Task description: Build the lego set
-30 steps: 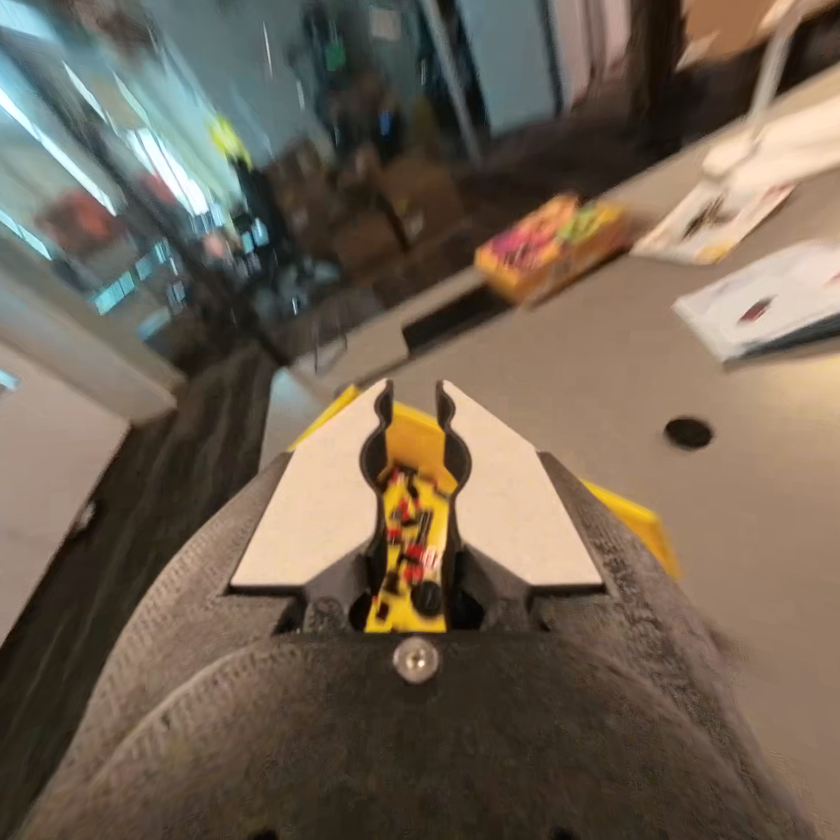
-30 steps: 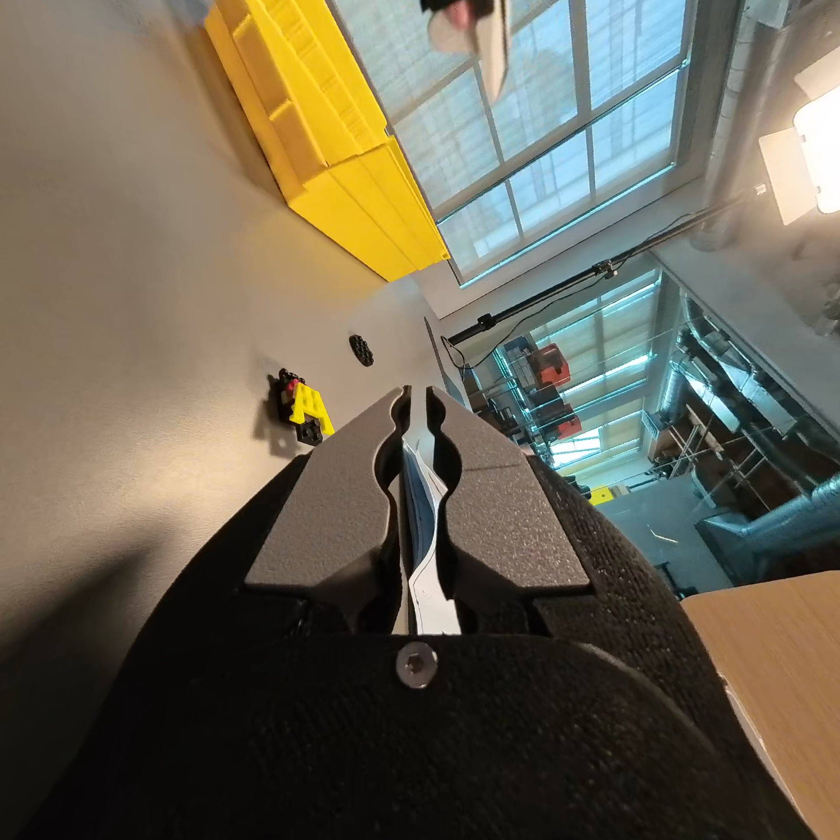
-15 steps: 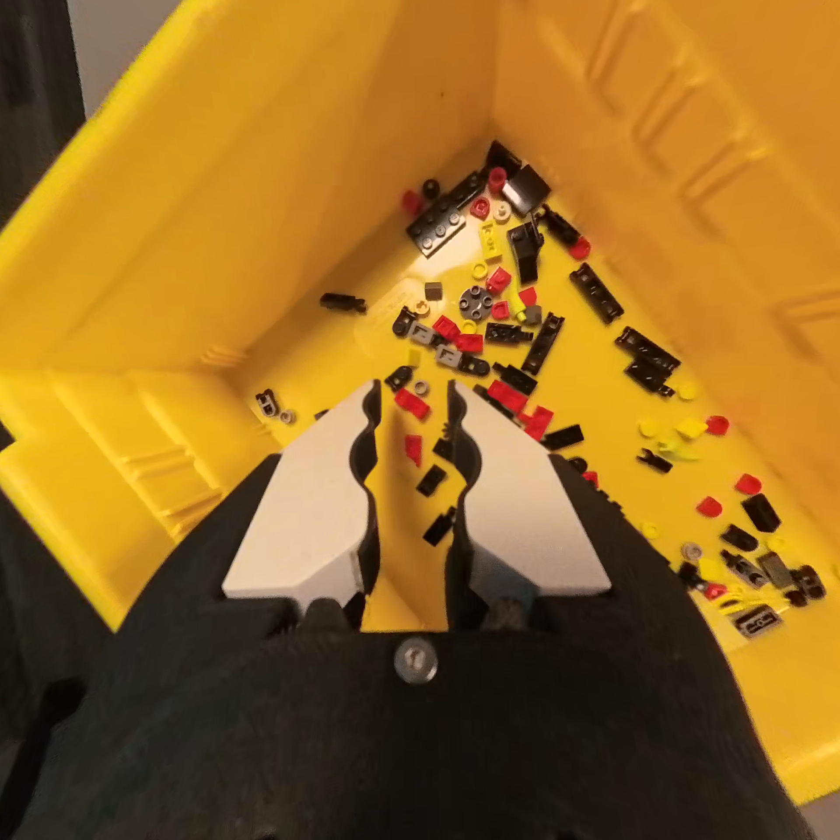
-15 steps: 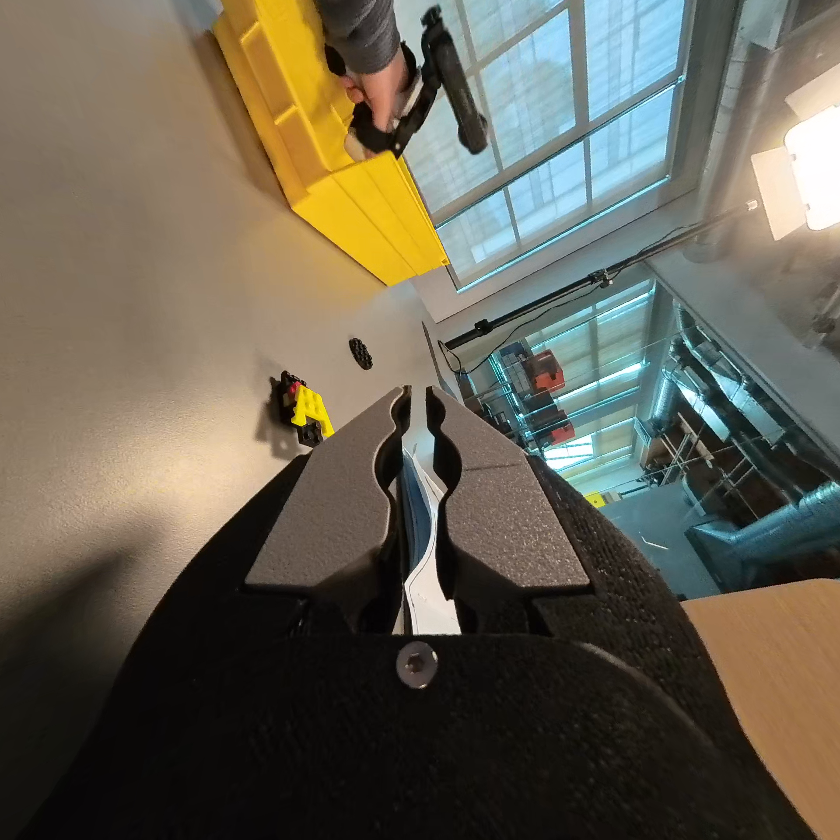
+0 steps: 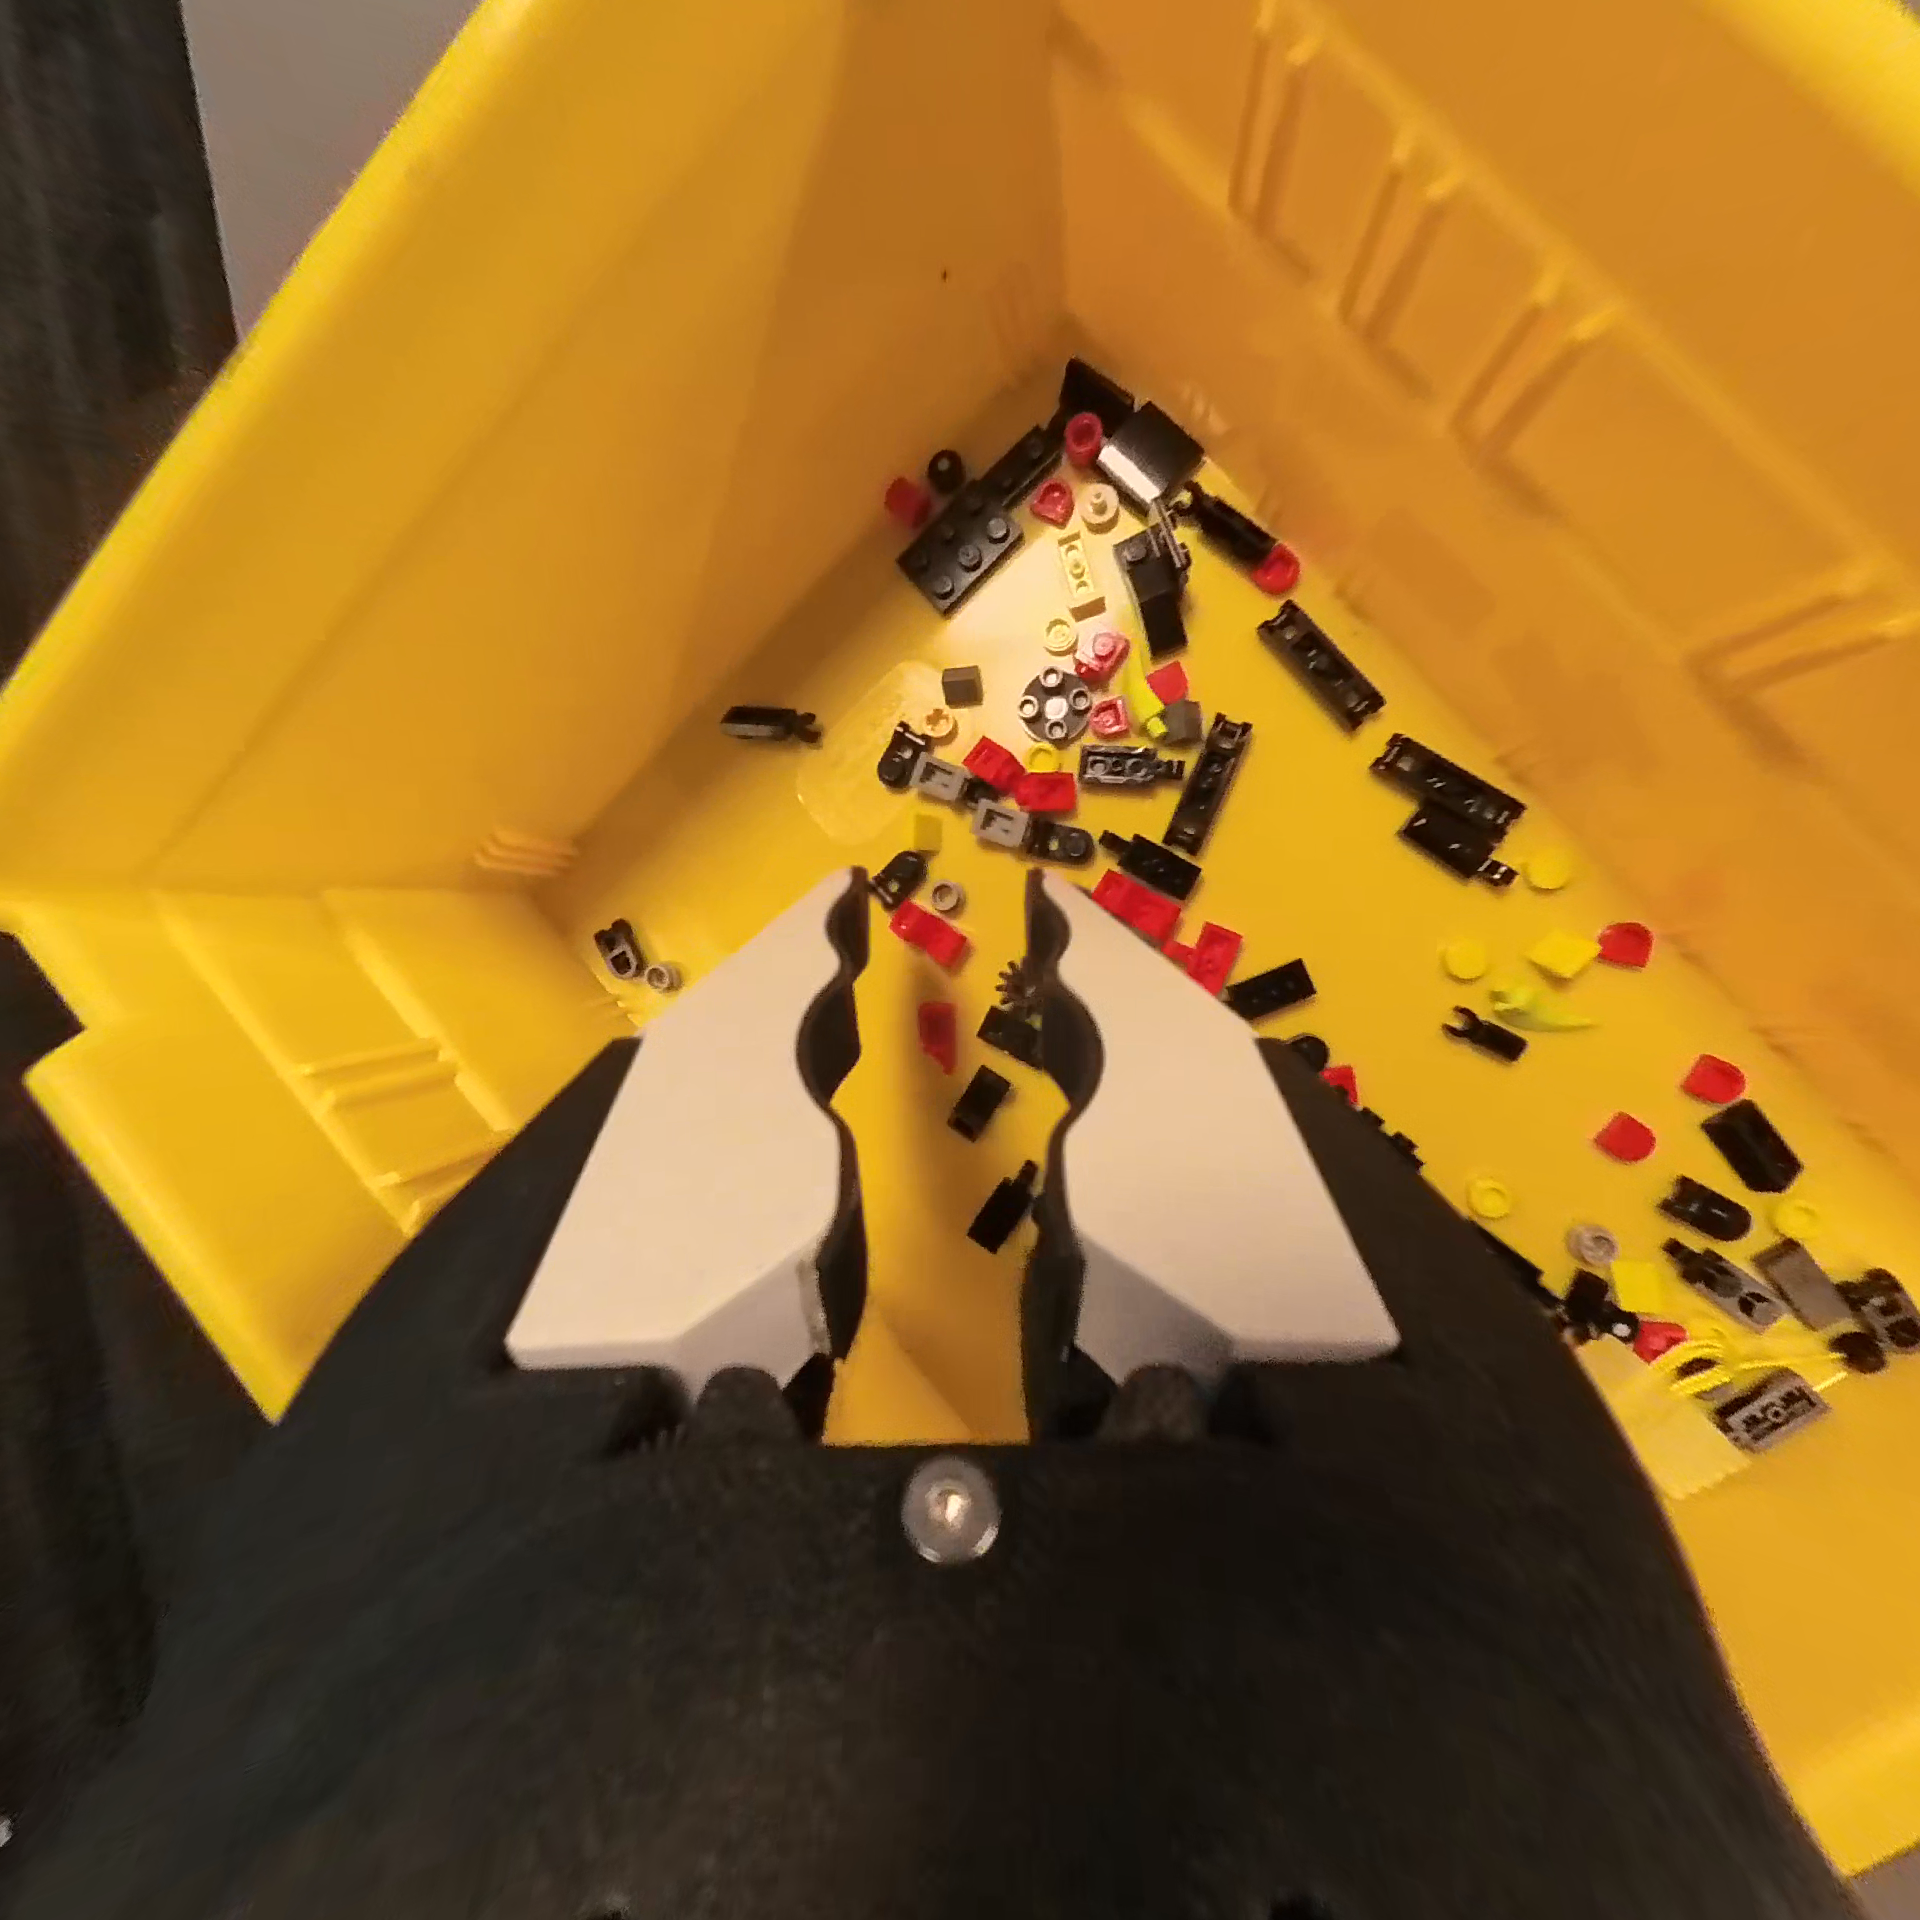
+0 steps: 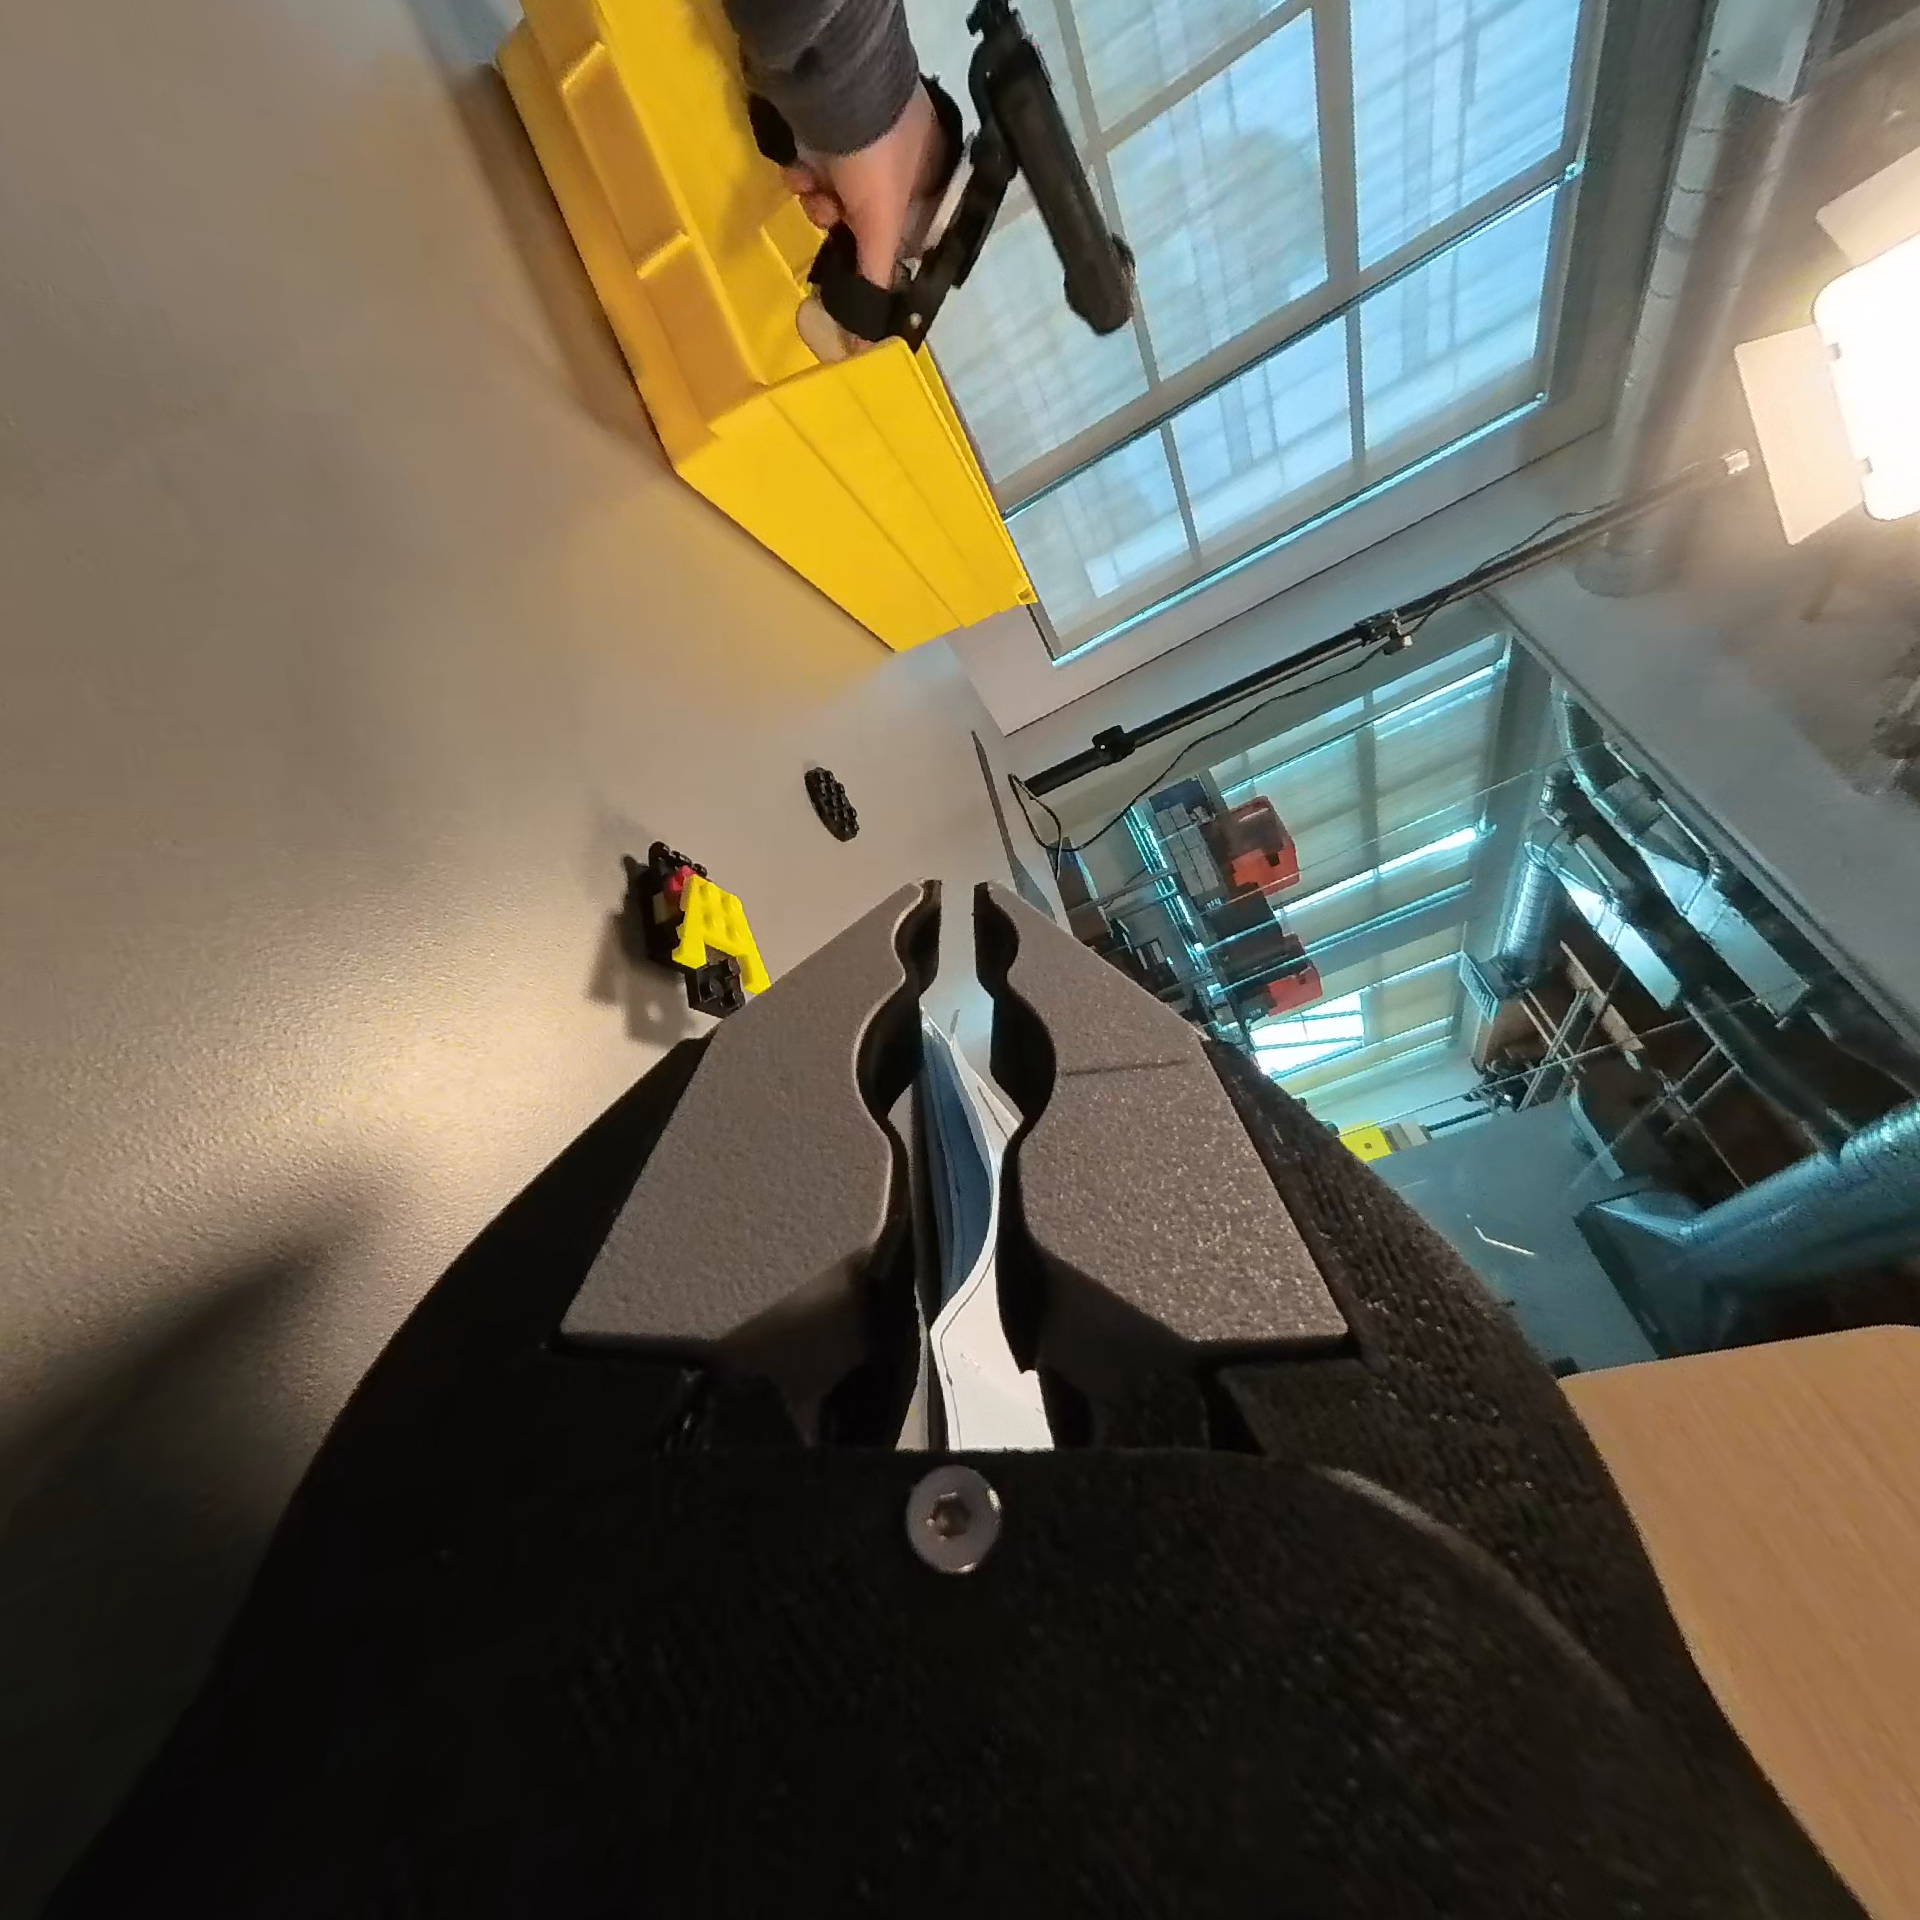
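Left gripper (image 5: 940,904) swung down into yellow plastic bin (image 5: 520,468) of loose bricks (image 5: 1049,727), jaws parted wider, empty; right gripper (image 6: 956,904) jaws nearly closed, empty; picking imminent.

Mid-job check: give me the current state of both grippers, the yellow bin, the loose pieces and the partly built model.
left gripper: open, empty, pointing down into the bin.
right gripper: nearly shut, holding nothing, away from the bin.
yellow bin: open-topped, on the table.
loose lego pieces: scattered across the bin floor, none gripped.
partly built model: on the table, apart from the bin, untouched.
black round piece: on the table beside the model, loose.
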The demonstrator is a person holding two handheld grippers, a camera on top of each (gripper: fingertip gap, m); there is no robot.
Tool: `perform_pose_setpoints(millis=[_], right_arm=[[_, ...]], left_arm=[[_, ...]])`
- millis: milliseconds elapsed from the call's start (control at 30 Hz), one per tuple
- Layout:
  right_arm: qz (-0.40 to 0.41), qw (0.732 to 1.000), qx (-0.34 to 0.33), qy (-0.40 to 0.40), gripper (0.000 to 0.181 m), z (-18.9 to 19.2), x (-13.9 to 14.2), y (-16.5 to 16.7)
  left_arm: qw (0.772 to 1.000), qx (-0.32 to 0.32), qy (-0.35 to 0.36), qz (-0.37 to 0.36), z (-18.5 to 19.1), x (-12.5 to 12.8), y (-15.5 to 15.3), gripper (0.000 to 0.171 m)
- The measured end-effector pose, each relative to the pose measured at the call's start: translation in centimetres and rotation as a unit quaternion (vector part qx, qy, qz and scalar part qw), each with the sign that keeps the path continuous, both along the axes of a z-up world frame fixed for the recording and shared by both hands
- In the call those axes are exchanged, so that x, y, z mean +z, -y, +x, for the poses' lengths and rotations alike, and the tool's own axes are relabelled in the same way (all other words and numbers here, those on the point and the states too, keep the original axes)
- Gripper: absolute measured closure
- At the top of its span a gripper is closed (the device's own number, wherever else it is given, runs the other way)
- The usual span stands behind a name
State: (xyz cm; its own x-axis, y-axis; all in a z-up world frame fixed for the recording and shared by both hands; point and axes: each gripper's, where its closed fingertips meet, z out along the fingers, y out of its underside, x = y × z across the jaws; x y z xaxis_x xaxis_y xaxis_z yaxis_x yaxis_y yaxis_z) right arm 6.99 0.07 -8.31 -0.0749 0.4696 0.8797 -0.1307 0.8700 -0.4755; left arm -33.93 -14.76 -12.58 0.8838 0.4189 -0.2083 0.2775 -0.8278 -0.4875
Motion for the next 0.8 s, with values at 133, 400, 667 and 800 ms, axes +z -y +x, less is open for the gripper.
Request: perform_pose_setpoints(millis=[133, 400, 667, 800], right_arm=[[-0.001, 1.0, -0.002, 0.0, 0.177, 0.0, 0.0, 0.0], [-0.006, 1.0, -0.008, 0.001, 0.177, 0.0, 0.0, -0.2], [-0.01, 1.0, -0.01, 0.001, 0.177, 0.1, 0.1, -0.3], [-0.008, 1.0, -0.009, 0.001, 0.177, 0.1, 0.1, -0.2]], left_arm=[[1.0, 0.001, 0.02, 0.014, 0.1, 0.2, -0.4, 0.144], [0.989, 0.045, 0.141, -0.019, 0.2, 0.3, -0.5, 0.158], [0.979, 0.069, 0.155, -0.109, -0.4, -1.1, 1.0, 0.157], [0.972, 0.087, 0.195, -0.102, 0.0, -2.0, 0.9, 0.154]])
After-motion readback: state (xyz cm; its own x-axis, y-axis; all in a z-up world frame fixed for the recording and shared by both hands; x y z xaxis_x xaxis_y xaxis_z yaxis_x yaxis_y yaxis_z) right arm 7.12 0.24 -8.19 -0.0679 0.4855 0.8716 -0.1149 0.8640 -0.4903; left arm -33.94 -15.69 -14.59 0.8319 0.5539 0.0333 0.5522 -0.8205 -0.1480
